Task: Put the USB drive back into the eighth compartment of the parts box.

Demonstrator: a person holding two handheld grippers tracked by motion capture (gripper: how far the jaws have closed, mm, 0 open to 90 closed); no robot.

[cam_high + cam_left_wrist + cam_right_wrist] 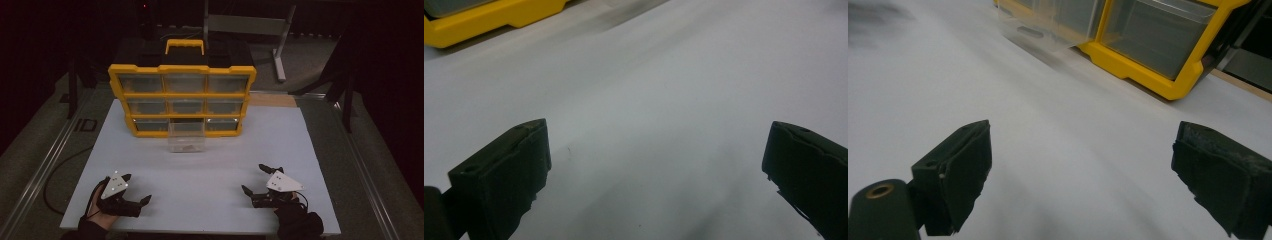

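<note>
Dim room with dark surroundings, white tabletop (210, 170) lit from above, grey floor (40, 135) on both sides, metal rail (42, 167) along the left edge, grey metal stand (277, 47) behind, black cable (60, 170) on the floor

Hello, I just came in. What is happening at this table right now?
A person holds a two-jaw tool in each hand near the front edge of the white table. The left tool and the right tool are both open and hold nothing. A yellow organizer with clear drawers stands at the back. Its bottom middle drawer is pulled out toward the person, with some small things inside; neither tool touches it.
</note>
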